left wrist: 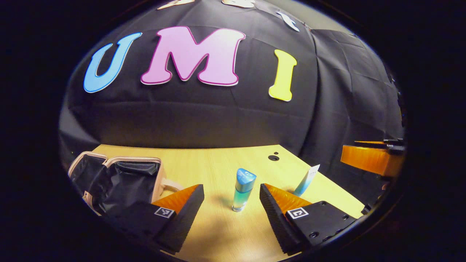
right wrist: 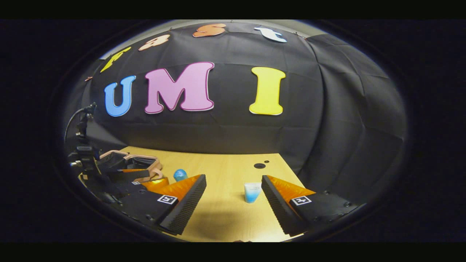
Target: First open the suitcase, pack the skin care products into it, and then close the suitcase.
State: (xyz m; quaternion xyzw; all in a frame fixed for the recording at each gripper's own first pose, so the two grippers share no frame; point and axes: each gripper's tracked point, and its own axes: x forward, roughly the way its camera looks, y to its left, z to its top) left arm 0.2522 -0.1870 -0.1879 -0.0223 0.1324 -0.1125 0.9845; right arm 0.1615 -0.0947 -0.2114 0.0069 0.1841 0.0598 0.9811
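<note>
Bottle [left wrist: 243, 189] between left gripper [left wrist: 231, 207] fingers

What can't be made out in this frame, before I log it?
- Suitcase, left gripper view: open, but its near part is hidden behind the left gripper; the dark lining hides any contents.
- Blue bottle, right gripper view: only its cap clears the right gripper.
- Tube, left gripper view: its print is too small to read.
- Suitcase, right gripper view: largely covered by the left gripper.
</note>
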